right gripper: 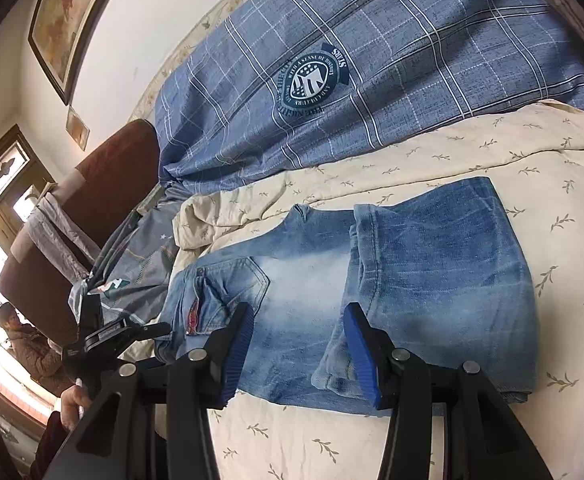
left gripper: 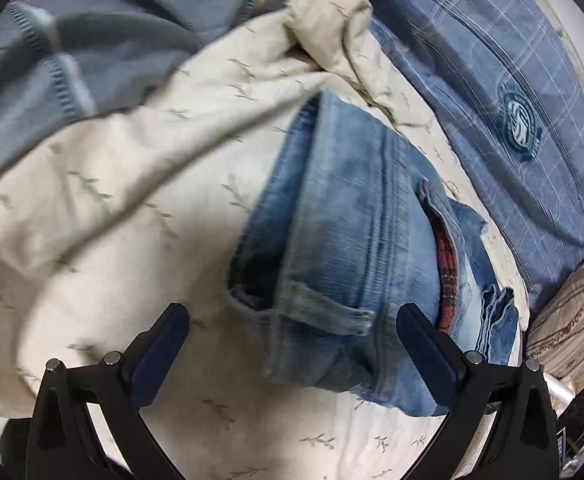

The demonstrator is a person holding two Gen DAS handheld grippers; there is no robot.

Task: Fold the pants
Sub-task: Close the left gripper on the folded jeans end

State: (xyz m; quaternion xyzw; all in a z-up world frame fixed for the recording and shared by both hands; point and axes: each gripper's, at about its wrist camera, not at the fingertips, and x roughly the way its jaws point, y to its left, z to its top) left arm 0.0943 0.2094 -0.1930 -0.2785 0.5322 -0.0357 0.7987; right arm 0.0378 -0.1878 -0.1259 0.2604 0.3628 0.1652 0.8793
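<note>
Both grippers released, left gripper (left gripper: 292, 328) and right gripper (right gripper: 298, 322) each with jaws spread, hovering over the folded jeans (right gripper: 392, 280) lying on the cream leaf-print quilt (right gripper: 492, 152), gripping nothing.

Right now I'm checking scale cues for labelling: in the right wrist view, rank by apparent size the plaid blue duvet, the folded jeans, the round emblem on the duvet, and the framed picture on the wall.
1. Plaid blue duvet
2. Folded jeans
3. Framed picture, though fisheye stretching at the edge makes this unsure
4. Round emblem
</note>
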